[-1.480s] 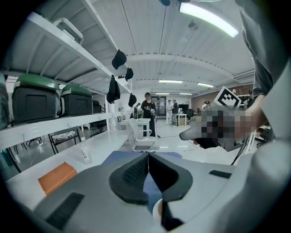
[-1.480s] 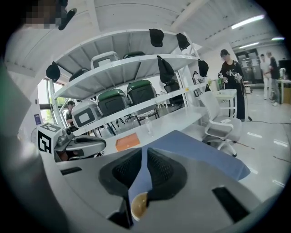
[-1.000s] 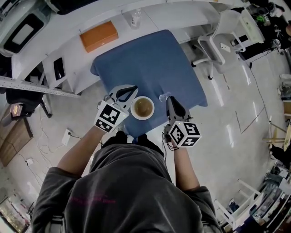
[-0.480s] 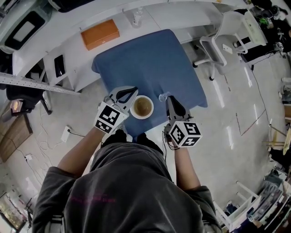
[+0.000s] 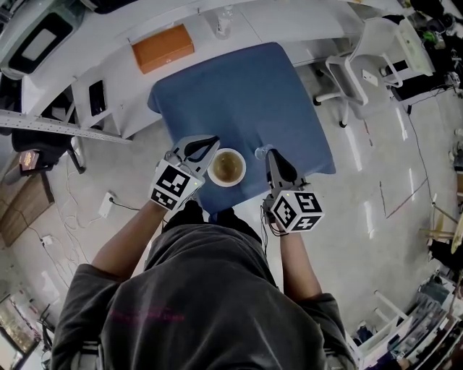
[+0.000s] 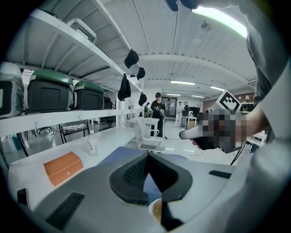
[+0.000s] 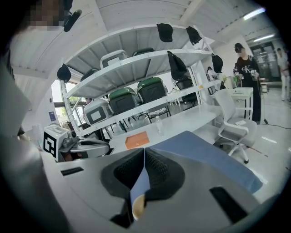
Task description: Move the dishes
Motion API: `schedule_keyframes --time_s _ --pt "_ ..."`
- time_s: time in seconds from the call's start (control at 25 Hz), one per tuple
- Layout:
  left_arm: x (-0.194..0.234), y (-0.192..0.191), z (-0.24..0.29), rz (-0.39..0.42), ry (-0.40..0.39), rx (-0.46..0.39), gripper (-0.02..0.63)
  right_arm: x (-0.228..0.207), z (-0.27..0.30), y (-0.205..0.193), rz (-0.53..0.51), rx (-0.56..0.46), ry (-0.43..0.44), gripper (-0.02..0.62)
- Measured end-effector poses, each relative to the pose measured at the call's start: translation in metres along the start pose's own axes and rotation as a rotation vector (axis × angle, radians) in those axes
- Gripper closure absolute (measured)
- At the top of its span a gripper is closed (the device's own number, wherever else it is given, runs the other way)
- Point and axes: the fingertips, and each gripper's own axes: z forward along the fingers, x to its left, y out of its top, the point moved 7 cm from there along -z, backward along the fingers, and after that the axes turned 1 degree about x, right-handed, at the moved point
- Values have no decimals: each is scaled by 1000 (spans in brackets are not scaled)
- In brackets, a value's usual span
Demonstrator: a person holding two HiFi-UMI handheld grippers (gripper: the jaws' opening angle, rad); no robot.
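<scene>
Head view had the bowl [image 5: 227,167] sitting on the blue table [image 5: 239,94], right at the near edge, white outside and brownish inside. It sat between my two tongs, neither of them holding it. My left tongs [image 5: 210,142] were just beside the bowl's left rim, pads pressed fully together with nothing in them. Left gripper view showed the same, with a bit of the bowl peeking out low under the jaws.

My right tongs [image 5: 270,153] were off to the bowl's right and not touching it. Their jaws had just been closing, and in the right gripper view the tips met with nothing between them. There was a small clear thing [image 5: 259,152] right at that tip, but I couldn't tell what it was.

Further back, an orange box [image 5: 163,48] and a clear bottle [image 5: 223,22] were on the white counter [image 5: 289,22], and a white chair [image 5: 369,50] stood off to the right.
</scene>
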Motion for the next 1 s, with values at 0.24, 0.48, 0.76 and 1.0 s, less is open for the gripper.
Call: schedule_keyframes --time_s 0.24,0.48,0.76,1.0 --pt "2 -1 5 -1 10 11 604 -3 7 1 -3 8 29 591" --pt "2 3 10 1 14 14 604 -6 10 5 -6 14 50 591" --pt "10 2 14 -5 19 23 604 -7 19 7 -6 25 66 591" --pt "11 -2 18 -4 20 30 604 -8 24 4 -4 37 76 591"
